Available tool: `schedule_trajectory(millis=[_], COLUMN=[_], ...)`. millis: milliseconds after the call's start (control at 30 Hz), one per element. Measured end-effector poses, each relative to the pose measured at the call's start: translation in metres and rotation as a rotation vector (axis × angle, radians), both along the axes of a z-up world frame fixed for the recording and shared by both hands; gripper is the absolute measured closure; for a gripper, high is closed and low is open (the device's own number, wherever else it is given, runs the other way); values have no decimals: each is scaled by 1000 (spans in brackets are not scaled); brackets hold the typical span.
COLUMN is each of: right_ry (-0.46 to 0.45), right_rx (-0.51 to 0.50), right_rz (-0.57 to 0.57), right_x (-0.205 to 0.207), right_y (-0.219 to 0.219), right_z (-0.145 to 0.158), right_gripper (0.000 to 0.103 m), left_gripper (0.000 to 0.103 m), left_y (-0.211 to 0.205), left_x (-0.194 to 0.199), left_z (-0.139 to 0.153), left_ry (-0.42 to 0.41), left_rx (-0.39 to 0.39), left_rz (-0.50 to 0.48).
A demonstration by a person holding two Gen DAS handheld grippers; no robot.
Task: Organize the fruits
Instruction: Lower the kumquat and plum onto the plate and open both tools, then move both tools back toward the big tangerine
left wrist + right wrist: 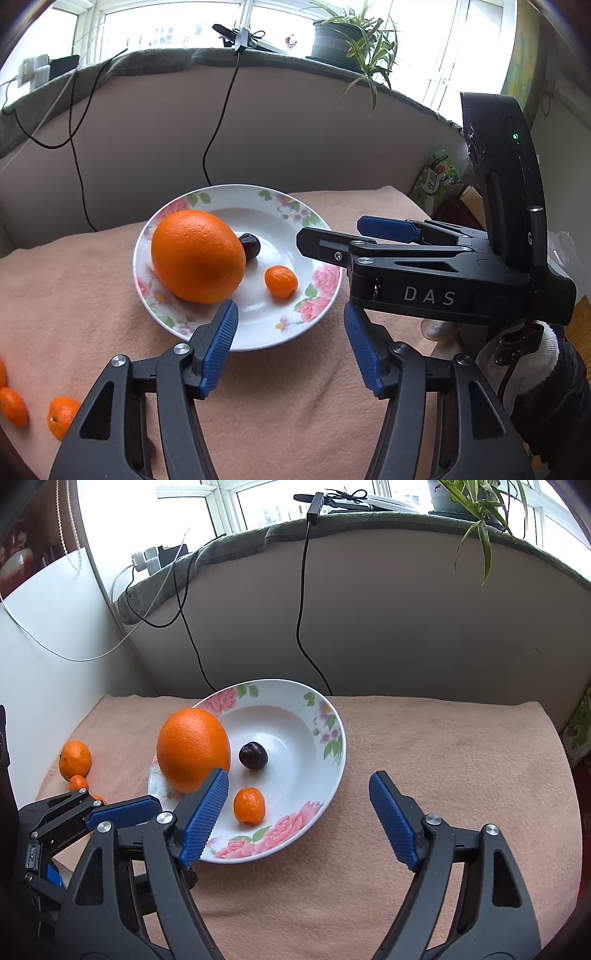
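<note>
Left gripper (290,343) & right gripper (297,816) spread, empty near plate (332,775); between picks, next fetch loose mandarin (75,758).

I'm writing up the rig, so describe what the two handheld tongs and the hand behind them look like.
Both tongs, left and right, are black skeletal frames with silver screws and ribbed blue pads. The right one carries white "DAS" lettering and a black camera block with a green light. The hand holding it wears a white knit glove and dark sleeve.
</note>
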State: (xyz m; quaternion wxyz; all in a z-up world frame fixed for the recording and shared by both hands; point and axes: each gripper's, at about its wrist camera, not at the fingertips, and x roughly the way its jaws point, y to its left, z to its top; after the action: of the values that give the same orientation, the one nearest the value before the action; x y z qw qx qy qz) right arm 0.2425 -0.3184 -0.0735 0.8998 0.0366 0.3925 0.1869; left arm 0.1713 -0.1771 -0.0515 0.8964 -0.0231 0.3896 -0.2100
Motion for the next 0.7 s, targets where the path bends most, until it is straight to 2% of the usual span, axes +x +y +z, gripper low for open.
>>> schedule_trajectory(millis=[33,167,200,700], right_ry=[-1,-7,-7,-24], right_rx=[1,7,5,-4], right_rz=[-1,-2,-4,-22], right_x=[0,-2,-2,-16], right_y=[0,0,1,7], right_z=[0,3,4,14], right_gripper=[19,10,9,6], left_gripper=[30,26,22,21], left_y=[0,1,1,22], left_x=[-1,-2,-2,-10], left_z=[1,2,1,7], left_ry=[-3,-5,-2,0], left_rx=[3,16,22,24], left_rz=[5,15,22,80])
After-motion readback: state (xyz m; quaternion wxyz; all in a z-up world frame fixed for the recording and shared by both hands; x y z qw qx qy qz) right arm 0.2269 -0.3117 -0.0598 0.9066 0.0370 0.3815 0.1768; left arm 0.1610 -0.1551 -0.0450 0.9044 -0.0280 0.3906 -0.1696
